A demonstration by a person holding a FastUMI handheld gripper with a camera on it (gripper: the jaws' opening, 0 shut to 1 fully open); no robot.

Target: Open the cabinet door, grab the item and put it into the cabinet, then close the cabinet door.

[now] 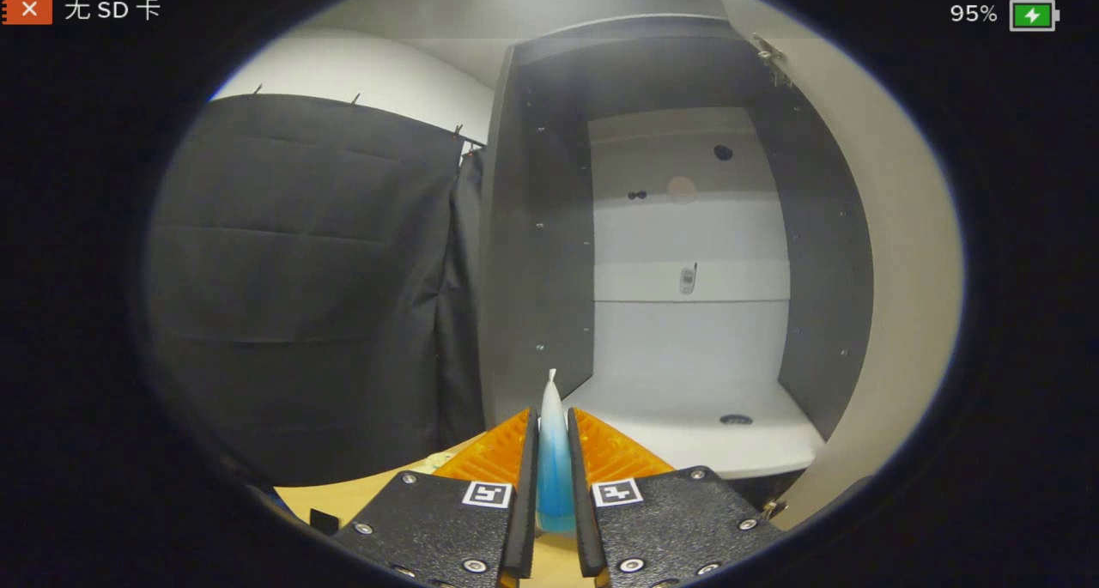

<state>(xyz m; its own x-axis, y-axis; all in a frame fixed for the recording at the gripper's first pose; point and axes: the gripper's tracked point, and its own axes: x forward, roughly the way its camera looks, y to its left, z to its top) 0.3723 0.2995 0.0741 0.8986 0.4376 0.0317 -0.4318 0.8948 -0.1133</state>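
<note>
**Carrying the item toward the open cabinet**

Facing the gripper stood the cabinet, dark-walled, with its door swung wide to the right, hinge visible near the top. That left the opening unobstructed, so the door-opening step looked complete. Inside, the pale back panel carried a few small holes and a small fitting; the white floor shelf had one round fitting on it and appeared free to receive the item. Left of the cabinet hung the black cloth. A wooden tabletop lay beneath the gripper.

The gripper was nearly closed, both fingers pressed on a slim translucent blue-and-white item, its pointed tip projecting ahead of the fingertips toward the cabinet interior. Exact identity unclear. The item was held just short of the shelf edge; placement not yet done.
</note>
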